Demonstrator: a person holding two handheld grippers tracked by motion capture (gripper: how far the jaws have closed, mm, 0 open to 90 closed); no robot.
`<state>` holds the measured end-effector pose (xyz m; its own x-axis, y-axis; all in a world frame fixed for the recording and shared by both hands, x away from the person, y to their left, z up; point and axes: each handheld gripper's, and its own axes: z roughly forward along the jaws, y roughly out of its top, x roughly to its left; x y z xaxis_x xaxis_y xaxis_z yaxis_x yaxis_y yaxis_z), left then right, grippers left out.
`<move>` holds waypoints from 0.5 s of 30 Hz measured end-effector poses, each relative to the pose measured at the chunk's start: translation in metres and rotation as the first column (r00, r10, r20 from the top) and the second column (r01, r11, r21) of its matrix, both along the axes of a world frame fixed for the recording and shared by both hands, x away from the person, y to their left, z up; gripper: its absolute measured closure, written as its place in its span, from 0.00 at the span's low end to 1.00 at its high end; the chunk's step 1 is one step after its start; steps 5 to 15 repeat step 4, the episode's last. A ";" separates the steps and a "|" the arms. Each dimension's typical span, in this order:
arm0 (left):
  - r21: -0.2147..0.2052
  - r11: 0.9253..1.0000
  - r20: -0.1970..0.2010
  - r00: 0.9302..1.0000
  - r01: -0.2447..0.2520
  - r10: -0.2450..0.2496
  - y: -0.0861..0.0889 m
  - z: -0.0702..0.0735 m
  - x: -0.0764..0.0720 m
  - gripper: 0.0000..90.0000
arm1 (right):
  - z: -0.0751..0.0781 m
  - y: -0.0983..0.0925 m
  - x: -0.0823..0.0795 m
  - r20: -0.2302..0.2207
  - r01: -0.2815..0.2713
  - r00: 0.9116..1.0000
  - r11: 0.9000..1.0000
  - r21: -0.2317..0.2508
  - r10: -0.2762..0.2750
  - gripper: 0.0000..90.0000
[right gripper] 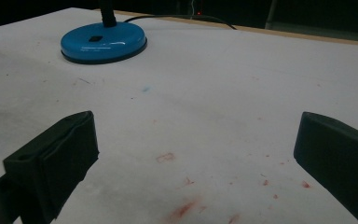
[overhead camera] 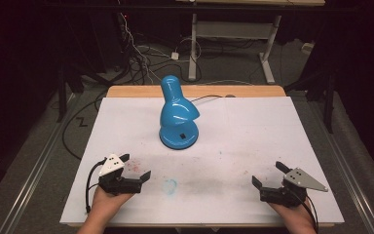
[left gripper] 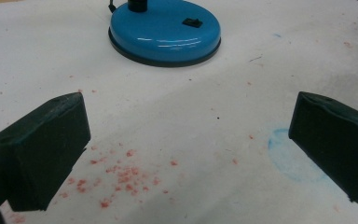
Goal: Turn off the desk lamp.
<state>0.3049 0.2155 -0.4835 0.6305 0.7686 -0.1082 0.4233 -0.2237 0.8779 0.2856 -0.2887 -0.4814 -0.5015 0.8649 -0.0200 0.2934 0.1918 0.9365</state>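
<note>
Lamp (overhead camera: 177,116), blue, bears no readable writing; left gripper (overhead camera: 135,168) and right gripper (overhead camera: 268,175) gape wide, holding nothing.

Lamp (left gripper: 164,31): in the left gripper view, neck and shade cut off by the top edge; base alone visible. In the right gripper view, likewise cut above the stem.

Lamp cord (overhead camera: 209,97): runs behind the lamp off the far tabletop (overhead camera: 253,91) edge; its end is lost in darkness.

Switch (overhead camera: 181,135) on the lamp base: too small to read its position.

Forearms: cut off by the bottom edge in the high view.

Surroundings beyond the lamp: dark, indistinct.
</note>
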 end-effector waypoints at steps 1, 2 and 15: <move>-0.002 1.000 -0.003 1.000 -0.002 0.001 0.000 0.000 0.000 0.00 | 0.000 0.000 0.000 0.000 0.000 1.000 1.000 0.000 0.000 0.00; 0.002 1.000 -0.005 1.000 0.001 -0.001 0.000 -0.001 0.000 0.00 | -0.001 0.001 0.001 -0.004 -0.003 1.000 1.000 -0.001 0.003 0.00; 0.013 1.000 -0.007 1.000 0.005 -0.005 0.000 -0.001 -0.001 0.00 | -0.001 0.002 0.000 -0.003 -0.004 1.000 1.000 -0.004 0.004 0.00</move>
